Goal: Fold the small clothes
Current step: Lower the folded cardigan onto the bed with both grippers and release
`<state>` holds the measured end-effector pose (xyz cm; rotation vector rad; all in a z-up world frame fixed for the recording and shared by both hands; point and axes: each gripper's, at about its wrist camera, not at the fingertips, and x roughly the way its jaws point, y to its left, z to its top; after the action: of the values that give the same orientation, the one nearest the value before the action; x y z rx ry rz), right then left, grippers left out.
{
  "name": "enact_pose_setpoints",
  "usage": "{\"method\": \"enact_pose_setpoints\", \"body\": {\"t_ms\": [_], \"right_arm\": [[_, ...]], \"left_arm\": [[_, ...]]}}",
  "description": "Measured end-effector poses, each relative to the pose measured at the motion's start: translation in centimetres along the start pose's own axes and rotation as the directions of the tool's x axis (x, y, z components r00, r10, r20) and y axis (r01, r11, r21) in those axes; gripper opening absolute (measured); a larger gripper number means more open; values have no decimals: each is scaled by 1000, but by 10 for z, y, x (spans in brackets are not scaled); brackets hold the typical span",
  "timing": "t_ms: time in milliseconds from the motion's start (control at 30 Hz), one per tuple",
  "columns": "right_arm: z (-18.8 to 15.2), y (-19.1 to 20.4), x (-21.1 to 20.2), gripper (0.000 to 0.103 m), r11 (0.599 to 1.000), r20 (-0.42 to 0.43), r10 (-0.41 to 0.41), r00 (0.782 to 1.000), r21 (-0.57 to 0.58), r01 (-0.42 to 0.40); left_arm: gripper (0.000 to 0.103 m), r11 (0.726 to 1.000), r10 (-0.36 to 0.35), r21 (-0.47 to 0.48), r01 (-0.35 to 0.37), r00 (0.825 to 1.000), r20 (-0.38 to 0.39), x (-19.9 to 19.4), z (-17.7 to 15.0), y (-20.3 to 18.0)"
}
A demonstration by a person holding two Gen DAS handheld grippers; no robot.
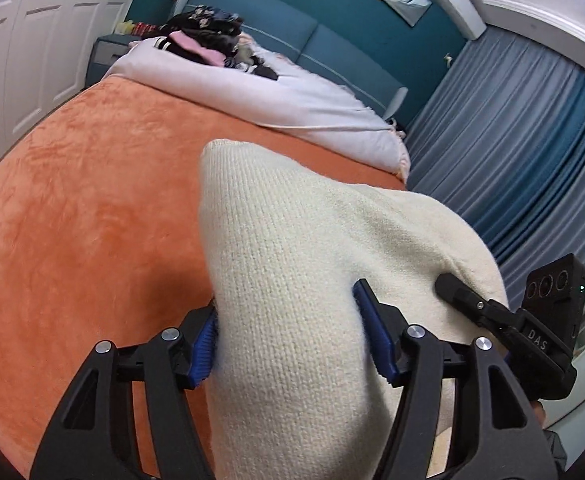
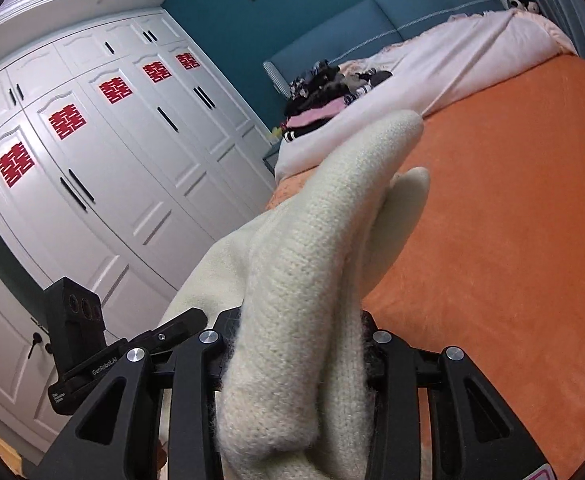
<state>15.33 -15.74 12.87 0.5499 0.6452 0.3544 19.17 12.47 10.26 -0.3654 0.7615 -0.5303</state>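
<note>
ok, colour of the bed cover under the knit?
Orange, plain plush, no pattern: the blanket. Clearest in the left wrist view.

Cream knit garment looks coarse and woolly; orange blanket plush; wardrobe doors smooth, painted.

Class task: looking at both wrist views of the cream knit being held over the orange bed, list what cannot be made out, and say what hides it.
- Cream knit: garment type unclear; both views cut it off below.
- Right gripper pads: buried in the knit, right view.
- Clothes pile: single items too small.
- Left gripper: pads' pressure uncertain, left view.
</note>
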Motion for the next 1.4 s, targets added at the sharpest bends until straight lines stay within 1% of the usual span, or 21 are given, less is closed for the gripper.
{"method": "enact_pose_setpoints", "body": {"t_ms": [100,167,200,233,267,333,400,533,600,667,700,733,800,967,1033,1067,1100,1133,1200,1300,1400], "right_arm": [[-31,-51,55,45,996,-133,-58,989,63,67],[-63,-91,89,45,969,-257,-179,950,119,215],[-74,-107,89,45,947,-279,-236,931,148,285],[-82,-118,80,45,937,-269,-238,933,191,294],[-87,-123,66,45,943,-237,-171,956,243,229],[-92,-124,41,51,939,-198,-159,967,272,210],[-97,-121,36,59,948,-206,-153,967,247,202],[-106,-124,66,62,954,-286,-130,949,223,198],[-104,-128,91,67,954,-306,-135,942,216,207],[-98,-135,108,64,951,-326,-94,941,249,181],[-95,-138,118,52,947,-340,-75,937,270,174],[-89,-134,124,39,951,-346,-86,934,252,181],[-69,-109,118,35,975,-303,-114,946,149,165],[-37,-79,88,36,991,-159,-112,981,59,122],[-42,-102,105,42,980,-221,-166,961,70,186],[-49,-119,116,42,966,-285,-221,933,71,250],[-54,-132,123,43,940,-344,-290,893,75,334],[-56,-139,116,43,942,-331,-260,907,122,314],[-55,-132,87,46,951,-253,-222,942,158,267],[-64,-111,53,46,959,-225,-223,948,123,255],[-91,-102,46,46,957,-272,-251,929,76,281]], "left_arm": [[69,993,101,-47,-104,993,-54,43,-38,35],[65,977,163,-113,-181,975,-152,74,-54,62],[66,970,155,-159,-184,971,-182,76,-62,73],[70,967,114,-209,-148,980,-165,68,-68,80],[70,962,97,-241,-127,986,-135,56,-71,83],[76,959,121,-241,-147,985,-121,42,-75,83],[76,955,104,-261,-137,985,-136,40,-82,83],[78,950,52,-291,-111,978,-202,61,-92,79],[95,944,5,-322,-68,981,-192,74,-88,83],[92,934,2,-349,-75,979,-206,92,-83,92],[82,929,9,-358,-90,975,-222,101,-79,95],[79,931,18,-352,-98,974,-224,104,-74,94],[66,950,20,-302,-74,984,-177,94,-58,80],[68,977,21,-209,-42,995,-100,93,-34,58],[69,982,112,-132,-134,981,-162,117,-42,55],[69,977,172,-91,-194,964,-204,129,-48,53],[70,978,173,-80,-194,961,-217,131,-54,53],[71,979,165,-86,-182,969,-182,121,-55,51],[71,975,204,-57,-215,966,-159,103,-57,44],[72,962,267,-9,-272,949,-167,89,-62,34],[72,951,305,14,-309,930,-207,87,-70,32]]}}
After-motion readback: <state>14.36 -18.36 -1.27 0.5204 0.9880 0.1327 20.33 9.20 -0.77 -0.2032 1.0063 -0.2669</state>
